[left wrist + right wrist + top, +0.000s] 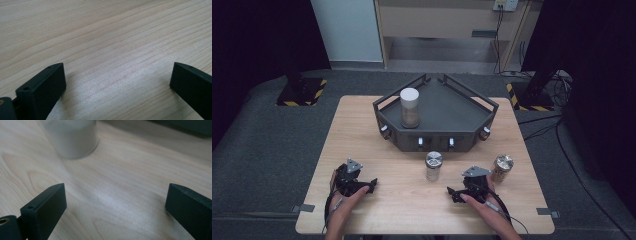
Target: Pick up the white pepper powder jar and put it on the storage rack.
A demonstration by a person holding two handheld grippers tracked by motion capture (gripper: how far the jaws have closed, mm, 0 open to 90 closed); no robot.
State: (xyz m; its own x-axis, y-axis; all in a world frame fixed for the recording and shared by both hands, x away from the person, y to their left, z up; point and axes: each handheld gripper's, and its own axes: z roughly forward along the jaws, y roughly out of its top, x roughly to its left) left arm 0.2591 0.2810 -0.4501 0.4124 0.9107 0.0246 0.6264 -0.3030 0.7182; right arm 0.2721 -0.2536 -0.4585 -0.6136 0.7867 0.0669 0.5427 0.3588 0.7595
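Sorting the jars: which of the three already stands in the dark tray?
The tall white-lidded jar, standing in the tray; both metal-lidded jars stand on the table.

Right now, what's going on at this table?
A person rests a tool in each hand on the wooden table, both open and holding nothing. The left tool sits over bare wood. The right tool points toward a metal-lidded jar standing just ahead of it. A second lidded jar stands to its right, and a white-capped jar is upright in the dark tray.
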